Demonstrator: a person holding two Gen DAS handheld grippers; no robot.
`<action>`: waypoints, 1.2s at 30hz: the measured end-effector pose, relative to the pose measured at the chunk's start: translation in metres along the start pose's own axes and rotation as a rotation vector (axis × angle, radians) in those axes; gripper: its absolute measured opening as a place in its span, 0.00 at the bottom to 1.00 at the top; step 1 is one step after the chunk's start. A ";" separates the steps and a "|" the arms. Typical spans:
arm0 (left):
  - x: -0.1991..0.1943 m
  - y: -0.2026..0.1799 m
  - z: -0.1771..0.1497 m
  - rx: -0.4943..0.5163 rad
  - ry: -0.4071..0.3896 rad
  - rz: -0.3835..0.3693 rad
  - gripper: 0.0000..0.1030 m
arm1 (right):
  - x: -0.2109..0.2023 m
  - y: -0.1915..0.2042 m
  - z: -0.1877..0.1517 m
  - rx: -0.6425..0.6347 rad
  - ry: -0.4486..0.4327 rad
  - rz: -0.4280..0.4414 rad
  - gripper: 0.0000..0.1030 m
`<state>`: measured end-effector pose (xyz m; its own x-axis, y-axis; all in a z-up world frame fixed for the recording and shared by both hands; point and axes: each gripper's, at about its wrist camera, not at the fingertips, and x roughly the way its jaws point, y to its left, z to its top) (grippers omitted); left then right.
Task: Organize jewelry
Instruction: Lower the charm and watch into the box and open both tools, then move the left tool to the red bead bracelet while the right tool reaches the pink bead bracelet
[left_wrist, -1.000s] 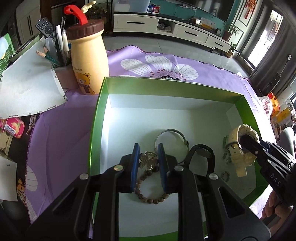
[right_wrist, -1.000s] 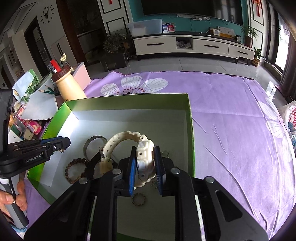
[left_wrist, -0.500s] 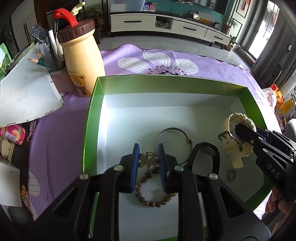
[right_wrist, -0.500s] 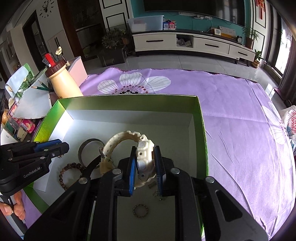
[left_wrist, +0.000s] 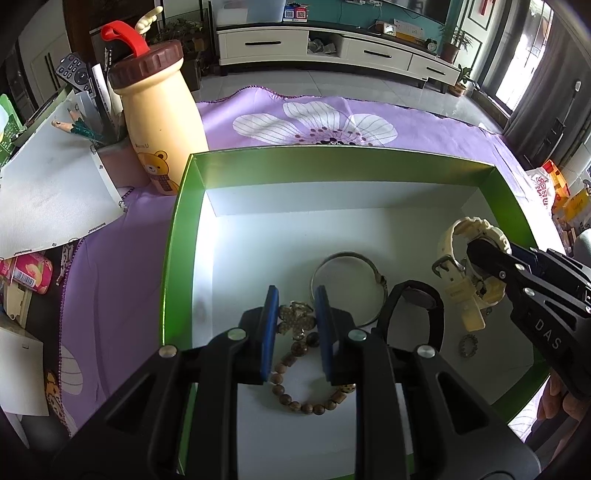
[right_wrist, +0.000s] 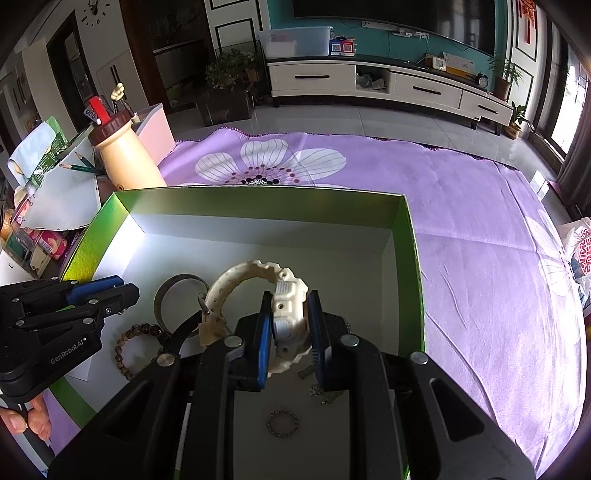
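Observation:
A green box (left_wrist: 173, 258) with a white floor holds the jewelry. My left gripper (left_wrist: 294, 295) is shut on a gold flower brooch (left_wrist: 295, 321), held above a wooden bead bracelet (left_wrist: 306, 402). A silver bangle (left_wrist: 347, 258) and a black watch (left_wrist: 421, 299) lie beside it. My right gripper (right_wrist: 288, 301) is shut on a cream watch (right_wrist: 288, 295) and holds it above the box floor; it shows in the left wrist view (left_wrist: 465, 266). A small beaded ring (right_wrist: 282, 422) lies below it.
The box (right_wrist: 410, 236) sits on a purple flowered cloth (right_wrist: 480, 258). A cream bottle with a brown cap (left_wrist: 159, 122), a pencil cup (left_wrist: 118, 158), white paper (left_wrist: 48, 192) and snack packets (left_wrist: 29, 273) stand left of the box. Bags (left_wrist: 554, 188) lie at the right.
Both grippers have pulled back toward the near side and risen a little, each keeping its item. The jewelry on the box floor has not moved.

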<state>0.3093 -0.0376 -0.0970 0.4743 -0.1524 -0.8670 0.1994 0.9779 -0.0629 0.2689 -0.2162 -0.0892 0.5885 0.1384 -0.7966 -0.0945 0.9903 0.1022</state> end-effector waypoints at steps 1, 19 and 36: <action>0.000 0.000 0.000 0.000 0.000 0.000 0.19 | 0.000 0.000 0.001 0.000 0.001 0.000 0.18; 0.003 -0.001 0.001 0.004 0.001 0.006 0.19 | 0.003 0.001 0.001 -0.003 0.012 0.006 0.18; -0.023 -0.023 -0.004 0.070 -0.080 0.005 0.72 | -0.026 0.010 -0.006 -0.036 -0.097 0.045 0.29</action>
<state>0.2904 -0.0557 -0.0770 0.5414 -0.1615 -0.8251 0.2550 0.9667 -0.0219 0.2482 -0.2103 -0.0711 0.6581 0.1855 -0.7297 -0.1507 0.9820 0.1137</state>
